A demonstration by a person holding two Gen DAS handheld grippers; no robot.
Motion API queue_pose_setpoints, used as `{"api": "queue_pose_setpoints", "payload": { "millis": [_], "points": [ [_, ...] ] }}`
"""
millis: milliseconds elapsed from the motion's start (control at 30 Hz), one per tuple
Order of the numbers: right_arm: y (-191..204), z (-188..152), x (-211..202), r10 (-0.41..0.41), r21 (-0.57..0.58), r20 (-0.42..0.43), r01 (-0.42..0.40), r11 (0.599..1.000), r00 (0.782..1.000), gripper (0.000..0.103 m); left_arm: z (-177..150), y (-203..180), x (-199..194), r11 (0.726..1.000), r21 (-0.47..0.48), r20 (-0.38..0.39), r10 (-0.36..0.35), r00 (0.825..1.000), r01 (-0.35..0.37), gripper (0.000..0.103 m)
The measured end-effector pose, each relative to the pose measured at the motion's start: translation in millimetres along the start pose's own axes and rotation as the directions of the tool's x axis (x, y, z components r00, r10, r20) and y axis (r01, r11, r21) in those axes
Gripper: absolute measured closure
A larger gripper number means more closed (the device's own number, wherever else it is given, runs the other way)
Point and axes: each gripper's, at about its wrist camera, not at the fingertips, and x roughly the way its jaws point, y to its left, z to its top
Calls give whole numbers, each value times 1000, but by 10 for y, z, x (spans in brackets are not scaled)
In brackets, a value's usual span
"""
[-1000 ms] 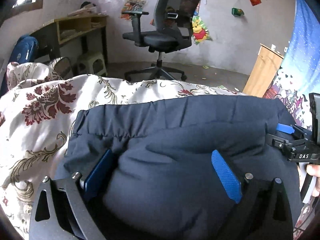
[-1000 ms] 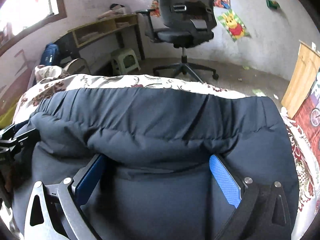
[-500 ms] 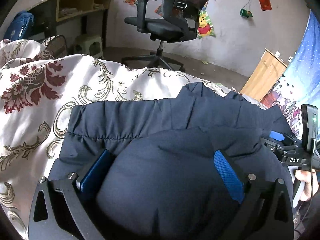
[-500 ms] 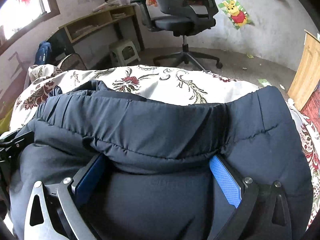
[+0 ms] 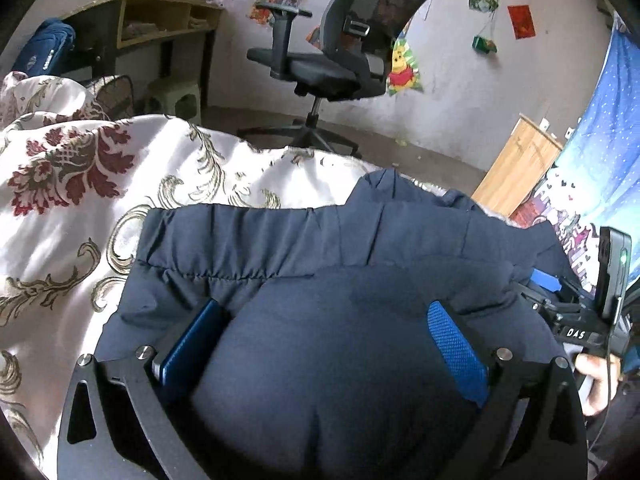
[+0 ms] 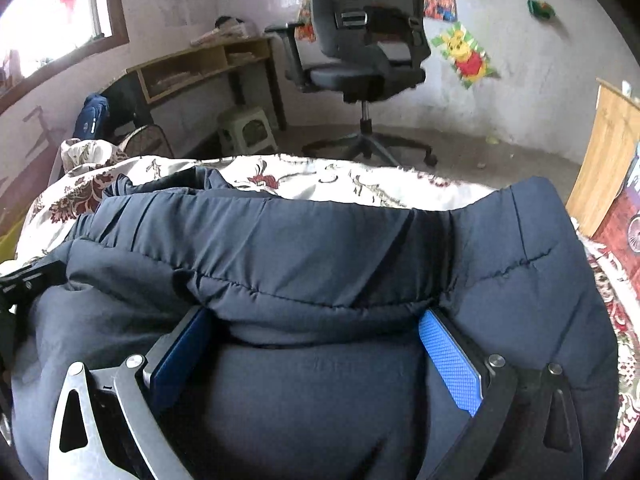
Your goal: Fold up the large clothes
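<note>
White bedspread [image 5: 80, 208] with dark red flowers and golden scrolls, spread as the working surface. On it, a dark blue padded jacket [image 5: 320, 240], lying in a thick folded bundle and taking up the near and right part of the bedspread in the left wrist view. Quilted seam lines and a gathered edge visible across the upper layer; a small peak of fabric sticking up at the far edge.

Left gripper [image 5: 324, 312] clenched around a puffy fold of the jacket, with the padding bulging out between the two blue pads [image 5: 456, 344]. Right gripper [image 6: 314, 316] grasping the jacket in the same way, fabric swelling between both fingers. Placed side by side on the same bundle, each partly seen at the edge of the other camera. Part of a hand [image 5: 596, 380] on the right gripper's handle, at the right border of the left wrist view.

Beyond the bed, a bare floor and a black office chair [image 5: 340, 64]. Behind that, a pale wall with a cartoon bear poster [image 5: 402, 72] and a few small papers. Further left, a wooden desk [image 5: 160, 20] with shelves, a green plastic stool [image 5: 176, 98] below, and a blue bag [image 5: 44, 48]. On the right, a light wooden board [image 5: 516, 172] and a blue patterned cloth [image 5: 608, 140]. Bright window [image 6: 60, 20] in the right wrist view.
</note>
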Motion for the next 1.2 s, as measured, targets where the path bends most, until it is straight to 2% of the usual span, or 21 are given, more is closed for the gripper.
{"api": "queue_pose_setpoints", "payload": {
  "millis": [200, 267, 333, 433, 533, 633, 867, 967, 1100, 1167, 1200],
  "points": [
    [-58, -68, -468, -76, 14, 116, 75, 997, 990, 0, -40, 189, -513, 997, -76, 122, 6, 992, 3, 1],
    [-129, -90, -635, -97, 10, 139, 97, 995, 986, 0, -66, 280, -665, 996, -81, 130, 33, 991, -23, 1],
    [-244, -109, -783, -121, 4, 148, 122, 993, 982, 0, -104, 381, -759, 996, -78, 101, 55, 993, -47, 1],
    [-466, -157, -908, -163, 21, 114, 162, 987, 980, 0, -195, 539, -866, 995, -82, 58, 59, 997, -54, 1],
    [-723, -275, -1010, -150, 90, 65, 144, 985, 987, 0, -323, 652, -950, 995, -98, 18, 17, 1000, -15, 1],
    [-947, -429, -1121, -147, 153, 41, 139, 978, 988, 0, -436, 680, -1059, 995, -101, 14, 3, 1000, -1, 1],
    [-1214, -701, -1206, -75, 261, -10, 75, 962, 997, 0, -561, 671, -1092, 994, -107, -23, -18, 1000, 15, 1],
    [-1194, -776, -1220, -45, 249, -22, 50, 967, 999, 0, -587, 642, -1102, 995, -97, -31, -19, 999, 15, 1],
    [-1073, -788, -1223, -44, 186, -37, 50, 981, 998, 0, -616, 593, -1155, 998, -61, -6, 7, 1000, -7, 3],
    [-1035, -770, -1216, -41, 172, -38, 47, 984, 998, 0, -607, 582, -1144, 998, -63, -10, -1, 1000, 1, 5],
    [-1022, -757, -1211, -39, 172, -35, 44, 984, 999, 0, -599, 585, -1129, 998, -65, -12, -6, 1000, 5, 9]
  ]
}}
